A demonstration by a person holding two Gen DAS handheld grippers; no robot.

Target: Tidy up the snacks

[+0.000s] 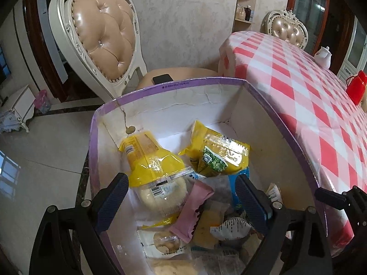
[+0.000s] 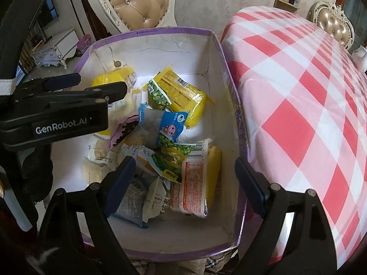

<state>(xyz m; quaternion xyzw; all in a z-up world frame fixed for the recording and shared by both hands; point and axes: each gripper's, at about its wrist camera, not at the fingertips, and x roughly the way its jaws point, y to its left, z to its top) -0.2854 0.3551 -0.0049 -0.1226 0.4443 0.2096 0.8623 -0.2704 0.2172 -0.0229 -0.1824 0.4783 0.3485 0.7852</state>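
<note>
Beside the checkered table (image 2: pixel 298 91), both grippers gape empty over the box's (image 2: pixel 160 32) jumbled snacks (image 2: pixel 179 96).

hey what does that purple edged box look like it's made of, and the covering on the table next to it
Box: apparently cardboard, matte white inside, purple outside; its far wall shows creases and a tear like bent paperboard.
Table covering: probably glossy plastic or oilcloth, pink, red and white checks; it carries sheen and glare, though coated fabric is possible.

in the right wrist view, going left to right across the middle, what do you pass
black left claw → yellow snack packet with green print → white inner wall of the purple-rimmed cardboard box → red and white checked tablecloth
</note>
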